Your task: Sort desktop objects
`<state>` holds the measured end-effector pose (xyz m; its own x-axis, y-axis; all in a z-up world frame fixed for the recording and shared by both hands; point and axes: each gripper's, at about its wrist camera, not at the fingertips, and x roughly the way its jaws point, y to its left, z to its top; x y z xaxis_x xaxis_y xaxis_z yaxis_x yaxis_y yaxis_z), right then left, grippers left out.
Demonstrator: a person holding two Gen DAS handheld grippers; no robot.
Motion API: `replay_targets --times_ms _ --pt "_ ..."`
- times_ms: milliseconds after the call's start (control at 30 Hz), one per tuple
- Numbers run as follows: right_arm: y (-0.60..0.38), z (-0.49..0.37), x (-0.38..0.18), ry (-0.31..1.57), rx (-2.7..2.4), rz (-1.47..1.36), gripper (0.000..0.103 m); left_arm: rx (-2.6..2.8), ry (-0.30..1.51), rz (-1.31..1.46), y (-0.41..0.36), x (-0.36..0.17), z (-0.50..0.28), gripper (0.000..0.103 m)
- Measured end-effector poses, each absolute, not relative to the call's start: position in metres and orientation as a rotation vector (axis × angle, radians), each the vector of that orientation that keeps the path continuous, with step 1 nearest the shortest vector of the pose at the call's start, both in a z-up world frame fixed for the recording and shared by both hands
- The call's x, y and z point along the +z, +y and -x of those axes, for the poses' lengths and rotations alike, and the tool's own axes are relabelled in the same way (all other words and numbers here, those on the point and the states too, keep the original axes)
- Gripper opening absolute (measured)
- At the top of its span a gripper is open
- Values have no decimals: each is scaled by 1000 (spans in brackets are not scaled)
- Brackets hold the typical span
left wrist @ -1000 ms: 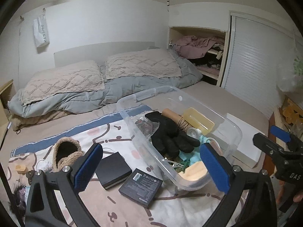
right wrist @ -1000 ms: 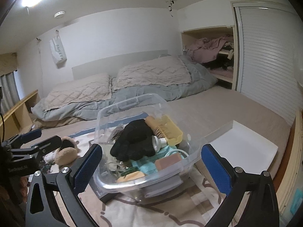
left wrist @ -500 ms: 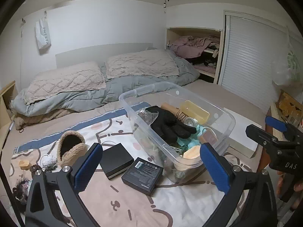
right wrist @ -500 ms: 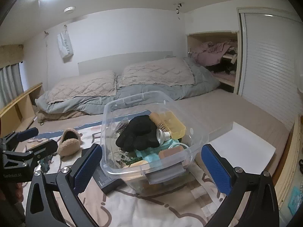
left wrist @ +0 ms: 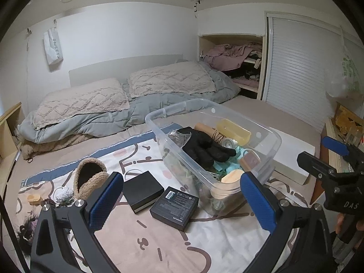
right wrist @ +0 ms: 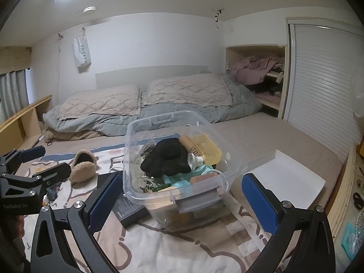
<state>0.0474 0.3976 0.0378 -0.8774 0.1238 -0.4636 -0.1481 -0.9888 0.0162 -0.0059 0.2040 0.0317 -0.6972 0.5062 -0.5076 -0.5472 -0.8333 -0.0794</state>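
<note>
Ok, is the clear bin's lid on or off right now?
Off. The clear bin is open-topped, the black glove inside seen directly; the white lid lies beside it.

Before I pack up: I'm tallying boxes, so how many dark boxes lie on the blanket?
2: a black box beside the slipper, and another touching it, near the bin. More may be hidden.

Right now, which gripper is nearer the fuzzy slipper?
Left. The left gripper hangs just beside the slipper, fingers open. The right gripper is across the bin, far side.
</note>
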Motion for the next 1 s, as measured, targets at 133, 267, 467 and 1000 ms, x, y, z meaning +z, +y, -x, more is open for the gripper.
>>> replay_targets --times_ms 133,267,467,1000 --pt "395 -53 36 79 2915 718 103 2450 100 704 203 30 1 103" --pt "393 -56 33 85 2911 733 103 2450 108 697 203 29 -5 103" --pt "393 -62 28 126 2906 755 103 2448 105 718 199 26 -10 103" --pt "387 -64 24 98 2897 771 103 2462 72 756 188 20 -12 103"
